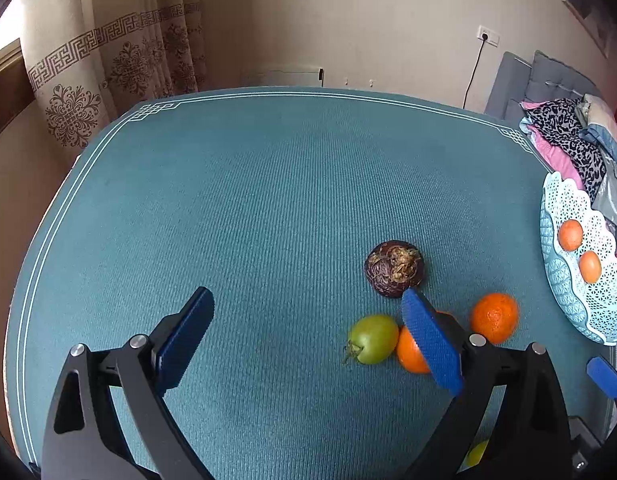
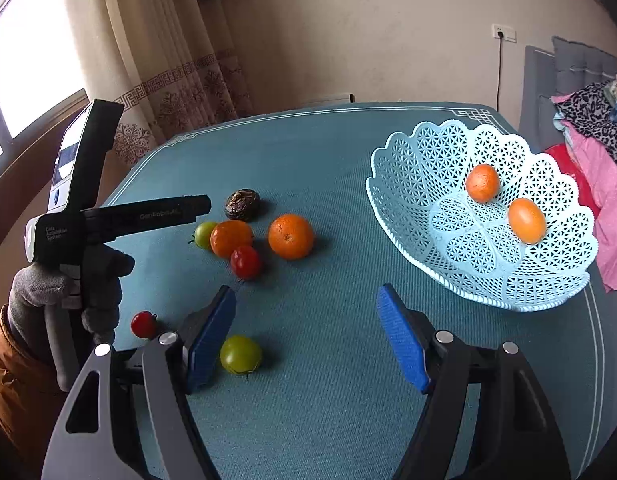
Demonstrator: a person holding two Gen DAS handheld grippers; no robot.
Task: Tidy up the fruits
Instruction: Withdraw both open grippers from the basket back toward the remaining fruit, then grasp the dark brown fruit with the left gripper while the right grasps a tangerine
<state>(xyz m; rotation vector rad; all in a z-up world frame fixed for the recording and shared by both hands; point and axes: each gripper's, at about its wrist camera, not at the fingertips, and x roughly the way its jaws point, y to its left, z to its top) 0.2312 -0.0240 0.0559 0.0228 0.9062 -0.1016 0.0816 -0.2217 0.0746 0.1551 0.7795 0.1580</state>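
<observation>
A light-blue lattice basket [image 2: 408, 168] stands at the table's right and holds an orange [image 2: 482, 183] and an orange tomato [image 2: 526, 220]; it also shows in the left wrist view [image 1: 564, 280]. Loose on the teal cloth lie a dark wrinkled fruit [image 2: 242, 204], an orange [image 2: 290, 237], an orange tomato [image 2: 230, 238], a green tomato [image 2: 204, 235], a red tomato [image 2: 245, 262], a small red tomato [image 2: 143, 325] and a green tomato [image 2: 240, 355]. My left gripper [image 1: 308, 336] is open and empty above the cloth. My right gripper [image 2: 306, 336] is open and empty, near the closer green tomato.
The left gripper body [image 2: 108, 216] in a gloved hand hovers left of the fruit cluster. A curtain [image 1: 108, 60] hangs behind the table. Clothes [image 2: 588, 140] are piled on a grey seat at the right. The table's far edge [image 1: 308, 94] nears the wall.
</observation>
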